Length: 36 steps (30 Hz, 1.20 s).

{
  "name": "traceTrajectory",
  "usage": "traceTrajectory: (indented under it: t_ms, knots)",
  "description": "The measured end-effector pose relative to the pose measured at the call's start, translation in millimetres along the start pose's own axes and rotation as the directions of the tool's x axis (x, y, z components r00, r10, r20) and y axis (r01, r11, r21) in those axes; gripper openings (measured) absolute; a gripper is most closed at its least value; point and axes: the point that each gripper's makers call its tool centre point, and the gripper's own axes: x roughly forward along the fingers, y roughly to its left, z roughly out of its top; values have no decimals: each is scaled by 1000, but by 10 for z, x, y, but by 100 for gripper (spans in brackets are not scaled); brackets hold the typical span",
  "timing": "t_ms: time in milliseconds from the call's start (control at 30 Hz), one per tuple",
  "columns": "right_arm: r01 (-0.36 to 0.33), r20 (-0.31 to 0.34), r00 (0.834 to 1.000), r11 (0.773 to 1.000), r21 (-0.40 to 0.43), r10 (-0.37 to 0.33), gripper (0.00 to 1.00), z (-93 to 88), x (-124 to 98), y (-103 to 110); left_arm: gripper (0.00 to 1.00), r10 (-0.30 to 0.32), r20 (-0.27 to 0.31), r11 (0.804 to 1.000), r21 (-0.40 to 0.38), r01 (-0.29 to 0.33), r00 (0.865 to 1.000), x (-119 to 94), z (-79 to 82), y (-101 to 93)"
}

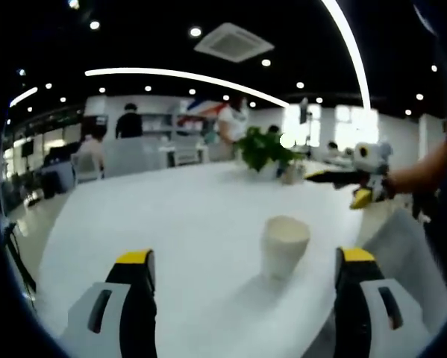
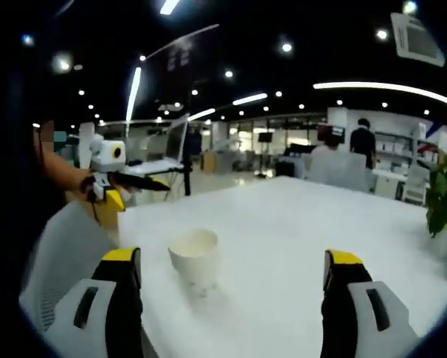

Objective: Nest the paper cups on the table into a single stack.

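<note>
**One paper cup upright on a white table, both grippers held apart above it**

A long white table [image 1: 178,216] runs through an open office with a dark ceiling, round spotlights and curved light strips [image 1: 186,76]; people stand near a counter at the far end. A potted plant [image 1: 264,153] sits on the table well beyond the cup, and a pale chair back [image 2: 63,253] stands at the table's near edge.

In the left gripper view the paper cup [image 1: 284,246] stands upright, mouth up, between the jaws but nearer the right one, touching neither. It looks like a single cup, though blur could hide a nested one.

The left gripper [image 1: 245,272] hovers with fingers wide apart, empty. The right gripper [image 2: 234,272] is likewise spread wide, the cup just inside its left jaw.
</note>
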Motion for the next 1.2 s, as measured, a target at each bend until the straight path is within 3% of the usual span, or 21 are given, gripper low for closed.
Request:
traceTrajectory:
  t_ms: [433, 600, 833, 1200]
  knots:
    - [-12, -25, 1000, 999, -37, 11, 100, -114, 38, 124, 99, -36, 2, 999, -5, 36, 999, 49, -32, -65]
    - [-42, -30, 999, 997, -66, 40, 100, -198, 133, 178, 99, -59, -47, 996, 58, 62, 997, 169, -113, -104]
    - [-55, -44, 998, 997, -51, 53, 99, -236, 254, 150, 99, -113, -77, 990, 71, 118, 991, 407, -251, -186]
    - [-106, -143, 985, 992, -70, 95, 84, -483, 434, 168, 93, -163, -124, 979, 102, 176, 979, 577, -396, -202]
